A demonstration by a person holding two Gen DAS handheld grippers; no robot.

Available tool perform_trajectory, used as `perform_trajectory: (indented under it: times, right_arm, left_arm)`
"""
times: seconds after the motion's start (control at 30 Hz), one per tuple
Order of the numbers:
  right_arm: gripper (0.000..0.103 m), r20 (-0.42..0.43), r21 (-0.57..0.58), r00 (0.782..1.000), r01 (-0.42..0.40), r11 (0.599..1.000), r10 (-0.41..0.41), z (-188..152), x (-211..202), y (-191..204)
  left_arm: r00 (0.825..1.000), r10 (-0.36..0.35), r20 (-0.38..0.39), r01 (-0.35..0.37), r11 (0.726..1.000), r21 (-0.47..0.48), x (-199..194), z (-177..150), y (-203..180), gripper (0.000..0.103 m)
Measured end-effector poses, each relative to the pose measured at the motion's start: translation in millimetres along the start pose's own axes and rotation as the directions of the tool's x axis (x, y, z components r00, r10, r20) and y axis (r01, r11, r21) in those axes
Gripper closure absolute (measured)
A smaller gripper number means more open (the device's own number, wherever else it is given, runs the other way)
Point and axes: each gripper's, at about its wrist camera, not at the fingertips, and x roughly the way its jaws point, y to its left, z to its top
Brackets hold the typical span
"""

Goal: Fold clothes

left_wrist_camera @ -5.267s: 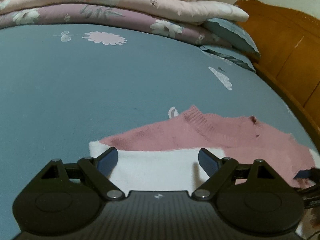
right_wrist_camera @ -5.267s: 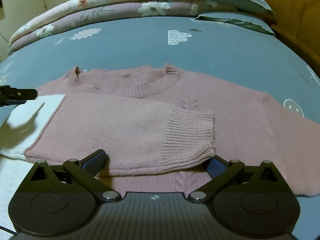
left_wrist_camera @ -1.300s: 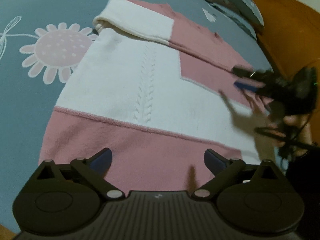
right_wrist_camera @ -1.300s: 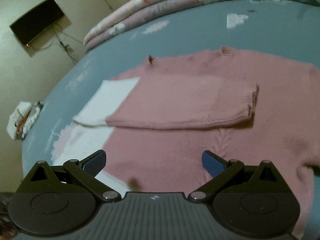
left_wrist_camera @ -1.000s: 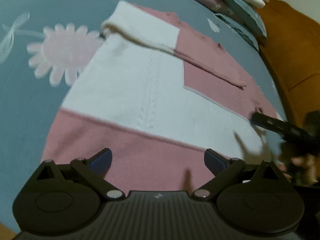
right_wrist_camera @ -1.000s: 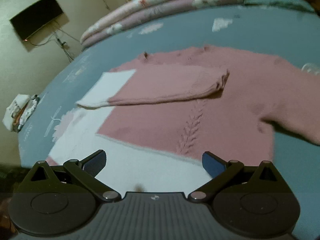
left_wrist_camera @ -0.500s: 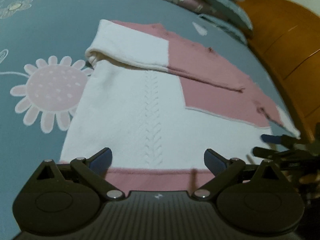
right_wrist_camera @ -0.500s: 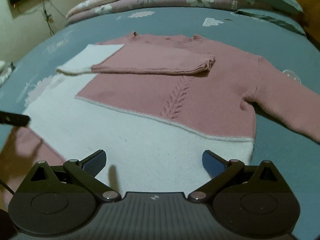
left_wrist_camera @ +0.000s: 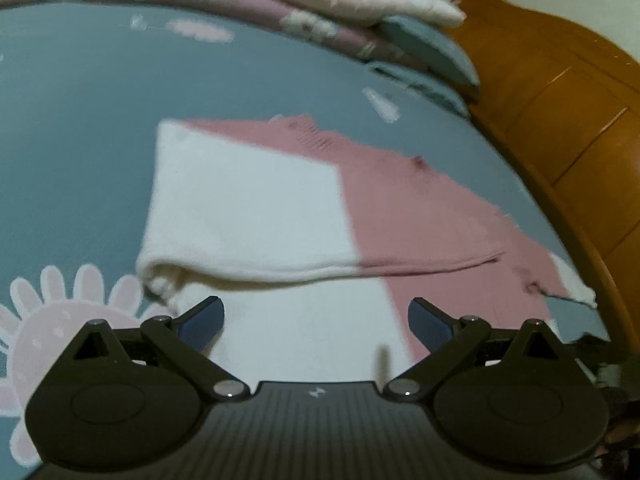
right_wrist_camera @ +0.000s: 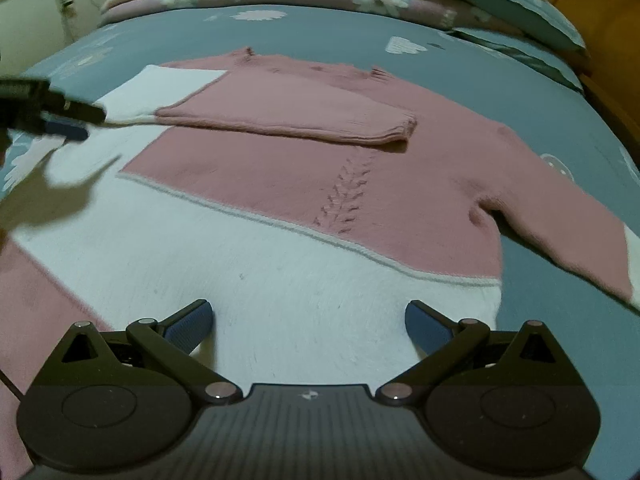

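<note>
Both grippers have swung back from the hem end toward the pink-and-white knit sweater point(right_wrist_camera: 304, 184), lying flat mid-bed on the blue sheet point(right_wrist_camera: 320, 32). One sleeve point(right_wrist_camera: 288, 116) already lies folded across the chest; the other sleeve point(right_wrist_camera: 560, 220) remains spread. Left gripper point(left_wrist_camera: 316, 316) and right gripper point(right_wrist_camera: 308, 320) gape wide, empty; soft cable-knit

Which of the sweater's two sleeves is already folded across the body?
The sleeve nearer the left gripper: the folded sleeve lies across the chest of the sweater, cuff toward the middle. The other sleeve extends outward on the bedsheet.
</note>
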Motion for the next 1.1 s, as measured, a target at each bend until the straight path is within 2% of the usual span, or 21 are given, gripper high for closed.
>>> perform_trajectory:
  times: [0.07, 0.2, 0.3, 0.33, 0.43, 0.57, 0.7, 0.77, 0.9, 0.93, 1.0, 1.03, 1.07, 1.1]
  right_arm:
    - [0.0, -0.009, 0.026, 1.0, 0.024, 0.999, -0.024, 1.0, 0.2, 2.4]
    - [0.0, -0.03, 0.062, 0.998, 0.06, 0.996, -0.058, 4.6, 3.3, 5.6]
    - [0.0, -0.043, 0.08, 0.997, 0.075, 0.994, -0.071, 7.4, 5.2, 6.6]
    - [0.0, -0.044, 0.083, 0.996, 0.079, 0.993, -0.075, 7.5, 5.6, 7.0]
    - [0.0, -0.044, 0.084, 0.996, 0.083, 0.993, -0.08, 7.3, 5.8, 8.0]
    - [0.0, -0.056, 0.082, 0.995, 0.084, 0.993, -0.08, 9.5, 6.4, 8.0]
    - [0.0, -0.058, 0.082, 0.995, 0.084, 0.993, -0.079, 9.0, 4.9, 7.6]
    - [0.0, -0.057, 0.083, 0.995, 0.085, 0.993, -0.081, 8.4, 4.4, 7.4]
    - [0.0, -0.053, 0.083, 0.995, 0.084, 0.993, -0.08, 7.3, 4.9, 7.2]
    - [0.0, -0.055, 0.083, 0.995, 0.084, 0.993, -0.079, 7.9, 5.3, 7.2]
    - [0.0, -0.06, 0.082, 0.995, 0.083, 0.993, -0.078, 8.8, 5.9, 7.2]
    - [0.0, -0.061, 0.081, 0.995, 0.083, 0.993, -0.078, 9.1, 6.0, 7.2]
    - [0.0, -0.063, 0.081, 0.995, 0.083, 0.993, -0.078, 9.4, 6.1, 7.1]
    - [0.0, -0.065, 0.081, 0.995, 0.083, 0.993, -0.078, 9.7, 6.1, 7.1]
  left_arm:
    - [0.999, -0.045, 0.013, 0.044, 0.999, 0.018, -4.2, -3.4, 6.6, 0.005]
    - [0.998, -0.068, 0.004, 0.068, 0.997, 0.044, -14.0, -3.2, 12.3, 0.005]
    - [1.0, 0.006, -0.013, -0.006, 1.0, 0.009, -20.3, -0.7, 19.4, 0.005]
    - [1.0, 0.001, -0.025, -0.002, 1.0, -0.014, -22.2, -1.0, 22.8, 0.006]
    - [0.997, -0.072, 0.031, 0.073, 0.997, -0.024, -36.7, 1.5, 22.5, 0.006]
    - [0.99, -0.12, 0.072, 0.122, 0.992, -0.03, -31.7, 12.2, 16.6, 0.005]
    - [0.995, -0.093, 0.039, 0.096, 0.99, -0.106, -12.3, 17.6, 21.9, 0.006]
    - [0.995, -0.09, 0.036, 0.093, 0.991, -0.097, -16.5, 15.0, 21.4, 0.006]
    - [0.998, -0.026, 0.062, 0.029, 0.998, -0.057, -36.6, 7.9, 27.6, 0.007]
    - [0.998, 0.007, 0.066, -0.003, 0.999, -0.05, -40.1, 8.3, 32.5, 0.012]
    - [0.994, 0.078, 0.074, -0.075, 0.997, -0.032, -46.2, 9.4, 43.0, 0.03]
    - [0.991, 0.113, 0.068, -0.112, 0.993, -0.027, -46.3, 10.6, 48.2, 0.047]
    - [0.988, 0.141, 0.056, -0.141, 0.99, -0.019, -43.2, 12.4, 52.3, 0.057]
    - [0.987, 0.154, 0.047, -0.154, 0.988, -0.003, -38.8, 13.4, 54.4, 0.06]
